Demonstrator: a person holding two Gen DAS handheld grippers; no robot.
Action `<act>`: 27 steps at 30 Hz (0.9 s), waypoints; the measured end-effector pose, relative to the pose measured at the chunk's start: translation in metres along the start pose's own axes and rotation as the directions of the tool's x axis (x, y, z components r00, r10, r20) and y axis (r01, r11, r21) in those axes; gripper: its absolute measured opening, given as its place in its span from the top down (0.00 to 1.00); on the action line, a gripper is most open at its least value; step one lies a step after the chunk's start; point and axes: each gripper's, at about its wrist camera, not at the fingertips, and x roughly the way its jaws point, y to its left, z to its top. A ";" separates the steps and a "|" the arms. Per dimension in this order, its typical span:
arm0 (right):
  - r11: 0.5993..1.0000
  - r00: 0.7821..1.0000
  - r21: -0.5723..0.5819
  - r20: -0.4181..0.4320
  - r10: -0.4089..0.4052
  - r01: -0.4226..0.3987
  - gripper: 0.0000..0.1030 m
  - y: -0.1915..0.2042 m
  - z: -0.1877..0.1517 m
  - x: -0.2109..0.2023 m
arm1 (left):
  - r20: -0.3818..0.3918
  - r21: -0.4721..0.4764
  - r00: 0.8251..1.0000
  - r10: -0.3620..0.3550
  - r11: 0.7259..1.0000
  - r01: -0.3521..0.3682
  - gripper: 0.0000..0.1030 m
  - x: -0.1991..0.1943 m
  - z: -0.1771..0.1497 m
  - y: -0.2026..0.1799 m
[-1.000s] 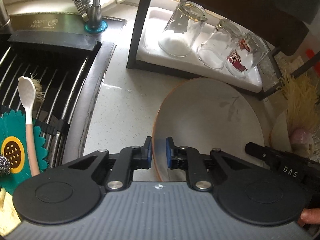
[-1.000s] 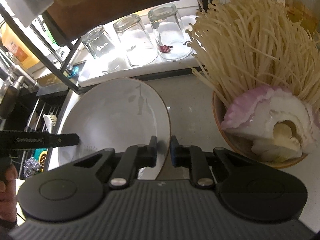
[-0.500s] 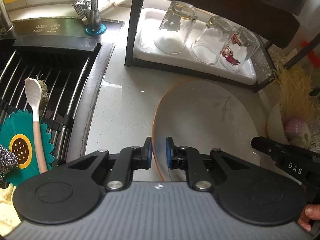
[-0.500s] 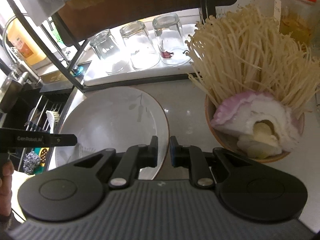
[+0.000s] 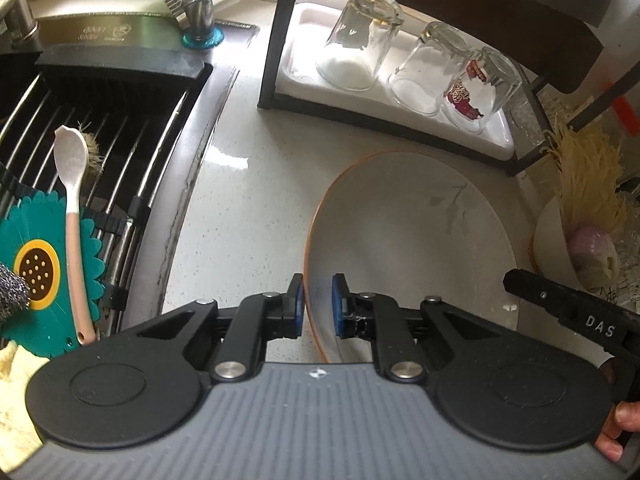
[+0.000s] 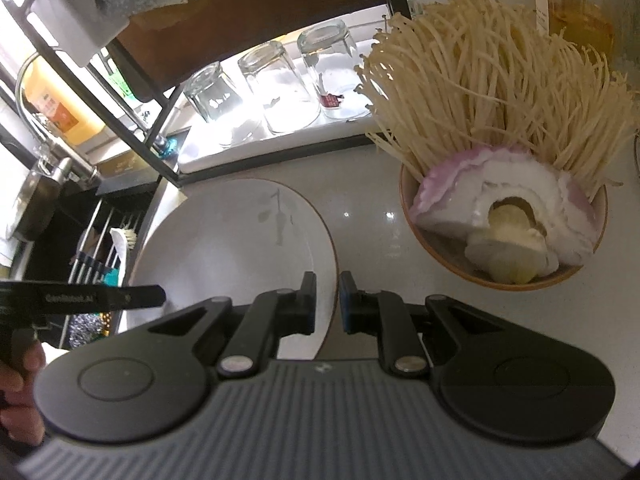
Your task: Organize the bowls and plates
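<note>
Left gripper (image 5: pixel 318 300) clamping left rim of white plate (image 5: pixel 416 240); right gripper (image 6: pixel 327 300) clamping its right rim. Plate sitting near counter (image 5: pixel 240 208) edge by sink (image 5: pixel 100 128), bowl (image 6: pixel 500 276) beside.

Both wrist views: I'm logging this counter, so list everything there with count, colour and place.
plate: one, white, orange rim, on the counter
bowl: one, orange, right of plate, holds mushrooms and onion
glasses: three, clear, upturned on white tray
spoon: one, pink and white, on sink rack
mat: one, teal flower, on rack
left claw: shut on plate's left rim
right claw: shut on plate's right rim
</note>
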 end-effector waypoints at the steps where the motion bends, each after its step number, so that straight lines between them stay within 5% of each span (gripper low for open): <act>1: 1.000 1.000 0.010 -0.005 0.009 -0.009 0.84 -0.002 0.001 0.001 | -0.007 -0.002 1.000 0.001 1.000 -0.001 0.84 0.002 0.000 0.001; 15: 0.995 0.996 0.069 -0.045 0.072 -0.069 0.84 -0.009 -0.003 0.025 | -0.008 0.011 1.000 -0.006 1.000 0.006 0.85 0.009 0.007 0.002; 27: 0.995 0.995 0.020 0.003 0.100 -0.100 0.84 0.006 -0.004 -0.008 | 0.061 0.053 0.998 -0.006 0.999 0.003 0.85 -0.030 0.008 -0.004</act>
